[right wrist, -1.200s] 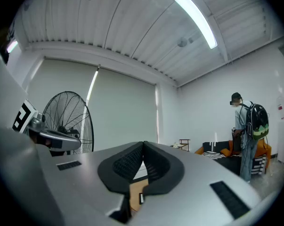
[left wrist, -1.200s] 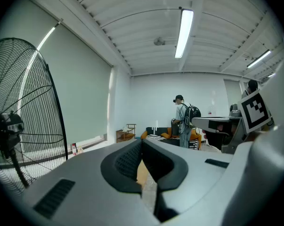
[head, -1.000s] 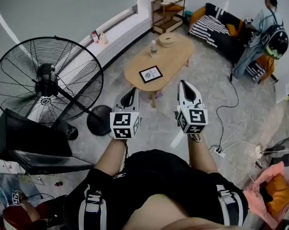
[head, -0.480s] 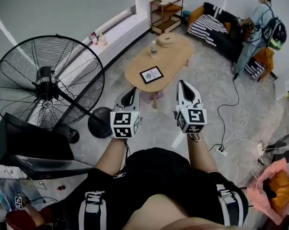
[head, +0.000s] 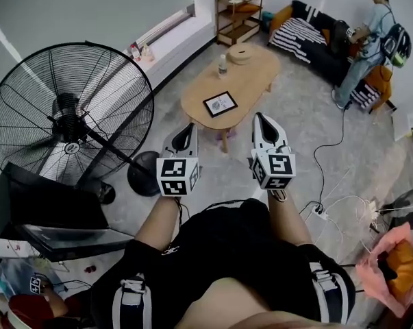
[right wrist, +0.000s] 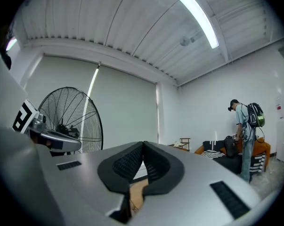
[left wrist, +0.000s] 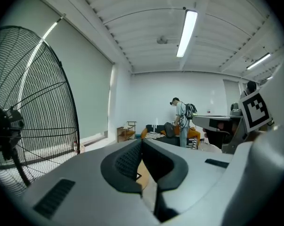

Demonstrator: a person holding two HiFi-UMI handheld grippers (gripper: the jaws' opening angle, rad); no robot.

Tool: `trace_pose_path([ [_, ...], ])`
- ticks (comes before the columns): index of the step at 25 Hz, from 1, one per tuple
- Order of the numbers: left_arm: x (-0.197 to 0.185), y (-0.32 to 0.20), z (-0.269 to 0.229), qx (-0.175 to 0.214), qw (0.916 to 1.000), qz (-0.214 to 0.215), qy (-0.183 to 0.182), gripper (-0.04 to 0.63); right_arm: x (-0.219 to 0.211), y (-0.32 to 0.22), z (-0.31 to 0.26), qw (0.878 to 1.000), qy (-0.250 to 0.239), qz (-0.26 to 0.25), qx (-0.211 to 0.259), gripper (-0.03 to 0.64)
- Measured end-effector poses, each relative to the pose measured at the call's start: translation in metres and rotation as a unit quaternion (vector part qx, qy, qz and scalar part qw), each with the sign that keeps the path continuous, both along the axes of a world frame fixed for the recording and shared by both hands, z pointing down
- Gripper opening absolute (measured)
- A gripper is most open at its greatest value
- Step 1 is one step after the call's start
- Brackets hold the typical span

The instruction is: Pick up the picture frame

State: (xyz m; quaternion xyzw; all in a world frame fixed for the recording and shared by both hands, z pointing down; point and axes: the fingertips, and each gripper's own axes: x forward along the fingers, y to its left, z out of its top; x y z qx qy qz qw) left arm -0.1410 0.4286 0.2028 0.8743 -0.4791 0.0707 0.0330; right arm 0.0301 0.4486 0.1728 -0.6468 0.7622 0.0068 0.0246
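Note:
A dark picture frame [head: 220,103] lies flat on the near end of an oval wooden coffee table [head: 251,74], seen in the head view. My left gripper [head: 188,129] and right gripper [head: 261,118] are held side by side in the air, short of the table, both pointing toward it. Both are shut with nothing between the jaws. In the left gripper view the closed pads [left wrist: 142,147] meet at the tips; the right gripper view shows its pads [right wrist: 142,149] closed the same way, with a strip of the table behind them.
A big black floor fan [head: 69,112] stands close on the left. On the table sit a bottle [head: 222,63] and a round woven thing [head: 242,53]. Behind are a shelf [head: 241,14], a sofa [head: 316,33] and a person [head: 372,26]. Cables [head: 329,197] lie on the floor at right.
The table and frame have shifted slightly up and right in the head view as I move toward them. The person by the sofa has moved. Both grippers stay shut.

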Motion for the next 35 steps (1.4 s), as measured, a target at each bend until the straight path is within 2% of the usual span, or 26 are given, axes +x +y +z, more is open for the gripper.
trace_pose_path([
  [9,-0.021,-0.017,0.004,0.003,0.9997,-0.023,0.004,0.021,-0.009,-0.025,0.005,1.0,0.009,-0.009,0.004,0.017],
  [16,-0.011,-0.059,0.012,0.007,0.9984,-0.056,0.001,0.021,0.018,-0.075,0.014,1.0,0.005,-0.017,0.01,0.017],
  [22,-0.003,-0.118,0.011,0.022,0.9972,-0.07,-0.011,0.021,0.022,-0.144,0.019,0.999,0.001,-0.035,0.014,0.017],
  [35,0.025,-0.26,0.025,-0.013,0.9933,-0.114,-0.016,0.021,0.056,-0.292,0.035,0.998,-0.008,-0.067,-0.012,0.017],
])
